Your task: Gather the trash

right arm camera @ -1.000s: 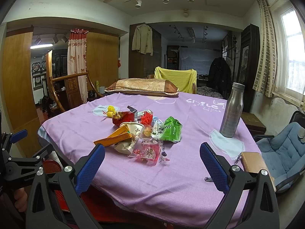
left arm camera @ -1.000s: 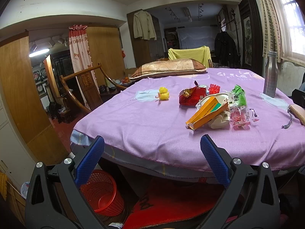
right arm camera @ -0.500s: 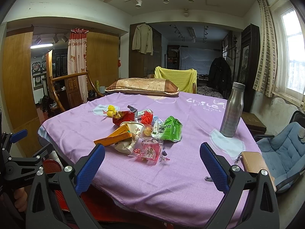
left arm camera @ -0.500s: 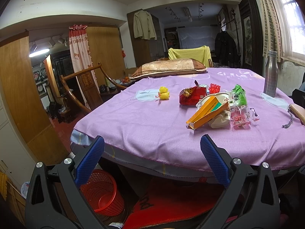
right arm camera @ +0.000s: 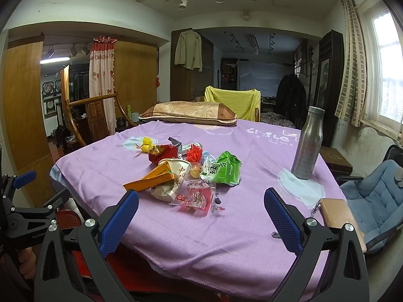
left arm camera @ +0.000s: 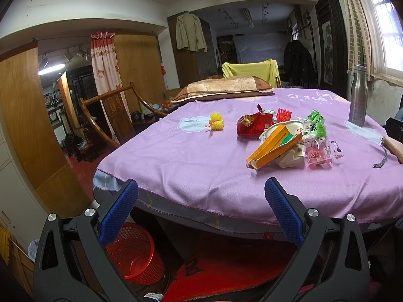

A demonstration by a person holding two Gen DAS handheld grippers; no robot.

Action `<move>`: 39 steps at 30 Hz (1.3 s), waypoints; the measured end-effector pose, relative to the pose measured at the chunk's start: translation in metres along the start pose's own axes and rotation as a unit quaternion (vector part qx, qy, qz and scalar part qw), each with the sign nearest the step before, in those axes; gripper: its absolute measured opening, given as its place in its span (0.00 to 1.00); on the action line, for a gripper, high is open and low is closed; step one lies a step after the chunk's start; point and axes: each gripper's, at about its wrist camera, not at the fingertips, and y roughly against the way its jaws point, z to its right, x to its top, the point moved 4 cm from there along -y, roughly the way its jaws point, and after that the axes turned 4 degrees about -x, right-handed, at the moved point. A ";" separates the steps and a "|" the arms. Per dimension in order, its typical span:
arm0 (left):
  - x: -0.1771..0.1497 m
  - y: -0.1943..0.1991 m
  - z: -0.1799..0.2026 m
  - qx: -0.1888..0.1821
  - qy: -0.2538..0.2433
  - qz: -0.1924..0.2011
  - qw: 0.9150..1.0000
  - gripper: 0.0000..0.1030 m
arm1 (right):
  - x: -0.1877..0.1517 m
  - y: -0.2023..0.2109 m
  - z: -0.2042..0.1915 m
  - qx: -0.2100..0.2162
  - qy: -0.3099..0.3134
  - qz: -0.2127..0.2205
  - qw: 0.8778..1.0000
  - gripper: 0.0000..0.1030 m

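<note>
1. Left gripper (left arm camera: 201, 210) was spread wide and empty, at the near edge of the table (left arm camera: 176, 166).
2. Right gripper (right arm camera: 201, 216) was likewise spread wide, holding nothing.
3. Trash pile (right arm camera: 186, 173) lay on the purple cloth at 12 o'clock of the right gripper; orange box (right arm camera: 148, 180) leaned on paper cup (right arm camera: 176, 173).
4. Red basket (left arm camera: 133, 254) stood on the floor at 7 o'clock, below the table.
5. Steel bottle (right arm camera: 307, 143) stood upright at 2 o'clock.

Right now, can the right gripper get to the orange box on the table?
Probably yes. The right gripper is open and empty, and only bare purple cloth lies between it and the orange box, which rests atop the trash pile.
</note>
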 end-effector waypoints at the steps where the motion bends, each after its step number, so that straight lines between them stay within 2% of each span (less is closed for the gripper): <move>1: -0.001 0.000 0.000 0.000 0.000 -0.001 1.000 0.94 | -0.008 -0.001 -0.003 0.000 0.000 -0.002 1.000 0.95; 6: -0.004 -0.006 -0.001 0.001 -0.001 -0.010 1.000 0.94 | -0.004 -0.009 -0.003 0.002 0.000 -0.008 1.000 0.95; 11: -0.009 -0.019 0.000 0.002 -0.003 -0.026 1.000 0.94 | -0.009 -0.024 -0.002 0.004 -0.003 -0.032 0.999 0.95; 18: -0.013 -0.051 -0.001 -0.007 -0.003 -0.067 0.998 0.94 | -0.017 -0.047 0.012 -0.006 -0.013 -0.049 0.999 0.95; 24: 0.004 -0.086 0.026 -0.064 -0.023 -0.092 0.993 0.94 | -0.020 -0.074 0.039 -0.017 -0.043 -0.053 0.998 0.95; 28: 0.027 -0.112 0.060 -0.123 -0.039 -0.097 0.987 0.94 | -0.020 -0.089 0.056 -0.015 -0.079 -0.053 0.995 0.95; 31: 0.038 -0.135 0.083 -0.139 -0.058 -0.102 0.983 0.94 | -0.020 -0.096 0.065 -0.027 -0.071 -0.063 0.995 0.95; 36: 0.044 -0.167 0.094 -0.126 -0.068 -0.106 0.984 0.94 | -0.019 -0.113 0.069 -0.027 -0.064 -0.083 0.994 0.95; 39: 0.042 -0.183 0.065 -0.083 -0.061 -0.116 0.988 0.94 | -0.018 -0.122 0.067 -0.027 -0.050 -0.091 0.994 0.95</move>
